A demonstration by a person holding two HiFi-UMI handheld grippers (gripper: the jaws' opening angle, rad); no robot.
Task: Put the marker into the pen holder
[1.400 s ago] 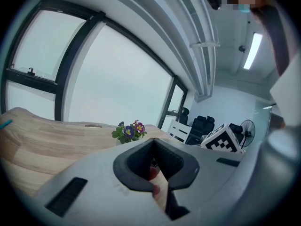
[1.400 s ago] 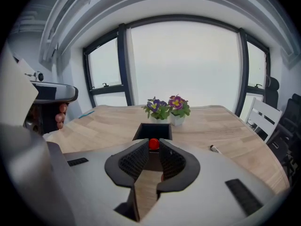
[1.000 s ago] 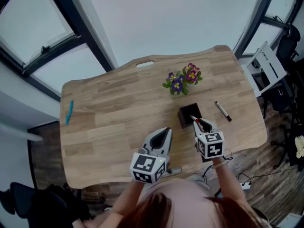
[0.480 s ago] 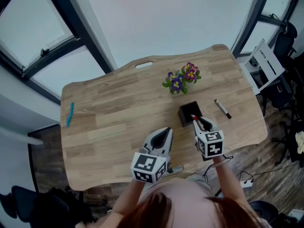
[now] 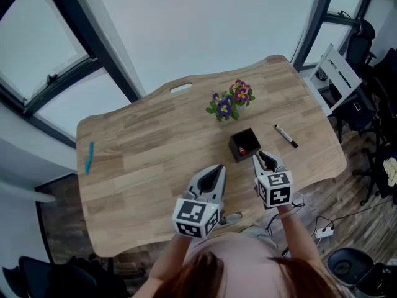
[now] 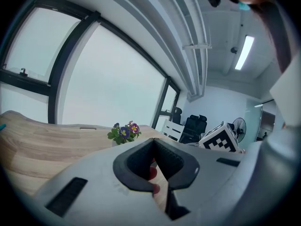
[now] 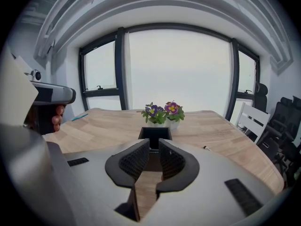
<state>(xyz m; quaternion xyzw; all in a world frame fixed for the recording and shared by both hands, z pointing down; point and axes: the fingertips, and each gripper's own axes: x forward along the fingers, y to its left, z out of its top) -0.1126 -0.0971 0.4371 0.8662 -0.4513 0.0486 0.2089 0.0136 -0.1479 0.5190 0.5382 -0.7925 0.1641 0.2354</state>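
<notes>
A black square pen holder (image 5: 234,146) stands on the wooden table (image 5: 155,141), and a red marker (image 5: 242,149) sits inside it. My right gripper (image 5: 263,159) hovers just in front of the holder, open. Its jaws have just been closing, with nothing between them. In the right gripper view the holder (image 7: 154,134) shows straight ahead beyond the right gripper (image 7: 154,147). A black marker (image 5: 286,136) lies on the table to the right of the holder. My left gripper (image 5: 216,172) is held over the front of the table, shut and empty (image 6: 153,142).
A small pot of purple and pink flowers (image 5: 226,102) stands behind the holder. A teal pen (image 5: 90,157) lies near the table's left edge. White and black chairs (image 5: 338,73) stand past the right end of the table.
The red marker was in my right gripper over the holder; now it is down inside the holder and the gripper has let go and drawn back a little. The left gripper stayed put.
</notes>
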